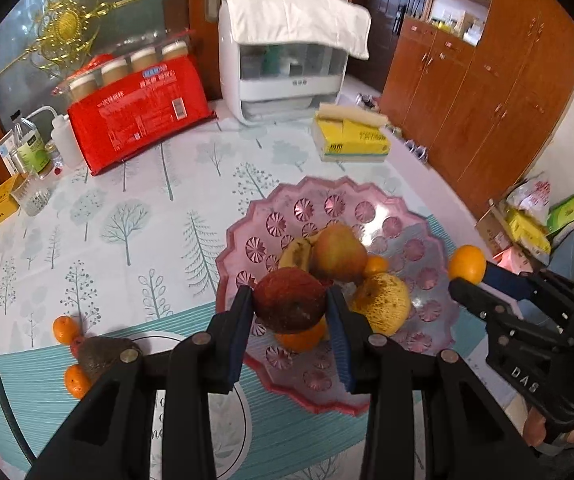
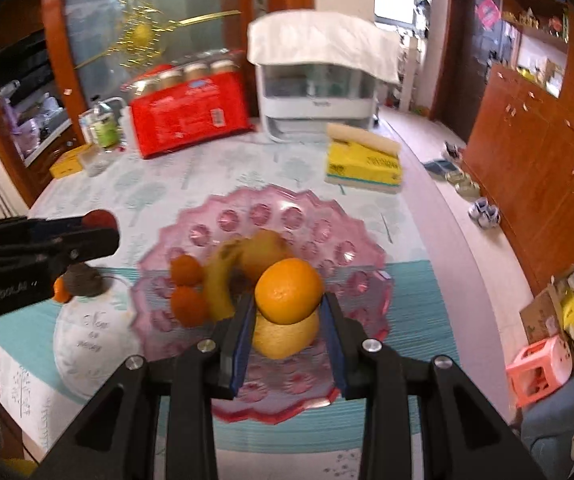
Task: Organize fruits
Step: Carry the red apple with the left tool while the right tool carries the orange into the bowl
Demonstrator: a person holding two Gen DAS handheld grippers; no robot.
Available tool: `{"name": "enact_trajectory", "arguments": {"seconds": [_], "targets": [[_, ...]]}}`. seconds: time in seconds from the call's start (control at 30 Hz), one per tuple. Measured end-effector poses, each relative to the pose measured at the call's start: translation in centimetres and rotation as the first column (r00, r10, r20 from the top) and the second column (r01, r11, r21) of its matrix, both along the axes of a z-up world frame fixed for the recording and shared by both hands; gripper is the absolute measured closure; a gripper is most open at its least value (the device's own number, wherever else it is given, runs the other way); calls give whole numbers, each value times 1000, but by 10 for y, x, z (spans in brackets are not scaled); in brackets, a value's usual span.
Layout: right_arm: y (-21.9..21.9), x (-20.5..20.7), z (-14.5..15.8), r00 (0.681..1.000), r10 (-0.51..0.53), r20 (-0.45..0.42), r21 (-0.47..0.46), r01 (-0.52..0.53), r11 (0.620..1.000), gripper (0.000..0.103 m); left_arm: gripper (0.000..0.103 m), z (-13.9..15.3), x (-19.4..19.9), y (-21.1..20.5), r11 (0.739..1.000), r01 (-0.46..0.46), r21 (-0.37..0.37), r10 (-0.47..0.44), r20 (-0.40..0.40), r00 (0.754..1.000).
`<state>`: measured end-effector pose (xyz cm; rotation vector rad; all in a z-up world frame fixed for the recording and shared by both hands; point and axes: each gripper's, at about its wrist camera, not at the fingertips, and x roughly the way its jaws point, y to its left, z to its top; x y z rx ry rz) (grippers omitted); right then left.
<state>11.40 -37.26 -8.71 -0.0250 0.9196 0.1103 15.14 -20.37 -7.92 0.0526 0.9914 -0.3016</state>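
- Landmark: pink plate (image 1: pixel 367 196) on the tree-print tablecloth (image 1: pixel 127 220).
- Left gripper (image 1: pixel 290 308) is above the plate's near-left rim, fingers clenched on a dark red apple (image 1: pixel 289 304). The apple sits between the blue pads (image 1: pixel 235 344), out at the fingertips, touching both.
- Right gripper (image 2: pixel 289 308) is over the plate's near side, fingers grasping an orange (image 2: pixel 289 290). The orange is wedged at the fingertips, bulging above them.
- In the left view the right gripper (image 1: pixel 471 276) comes in over the plate's right rim, orange (image 1: pixel 467 263) at its tip.
- In the right view the left gripper (image 2: pixel 107 228) is left of the plate, a bit of red showing at its tip.
- On the plate: a banana (image 2: pixel 219 280), a pear-like fruit (image 1: pixel 339 256), a yellow fruit (image 1: pixel 383 302) near centre, two small tangerines (image 2: pixel 185 270) on the left part.
- Off the plate, to its left: an avocado (image 1: pixel 103 354) with two tangerines (image 1: pixel 65 328) just beside it. A small red thing touches the avocado; cannot tell what it is.
- Beyond the plate: yellow tissue pack (image 1: pixel 351 136), red package (image 1: pixel 139 116), white appliance (image 1: pixel 287 64) with a cloth on top.
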Motion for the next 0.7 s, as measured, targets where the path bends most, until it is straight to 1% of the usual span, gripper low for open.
{"name": "enact_trajectory", "arguments": {"seconds": [0.1, 0.23, 0.5, 0.63, 0.7], "targets": [[-11, 13, -16, 999, -25, -43, 7, 25, 1000, 69, 68, -15, 15, -9, 1000, 0, 28, 1, -32, 999], [-19, 32, -40, 994, -32, -106, 37, 36, 999, 69, 68, -36, 28, -18, 999, 1, 42, 3, -81, 997], [-21, 51, -65, 988, -50, -146, 26, 54, 998, 69, 68, -66, 43, -39, 997, 30, 71, -20, -146, 989], [-22, 55, -74, 983, -53, -174, 39, 60, 997, 69, 67, -74, 46, -44, 997, 37, 73, -24, -167, 986], [-24, 55, -74, 983, -58, -172, 52, 68, 996, 69, 66, -75, 46, -45, 996, 38, 76, -24, -175, 984]]}}
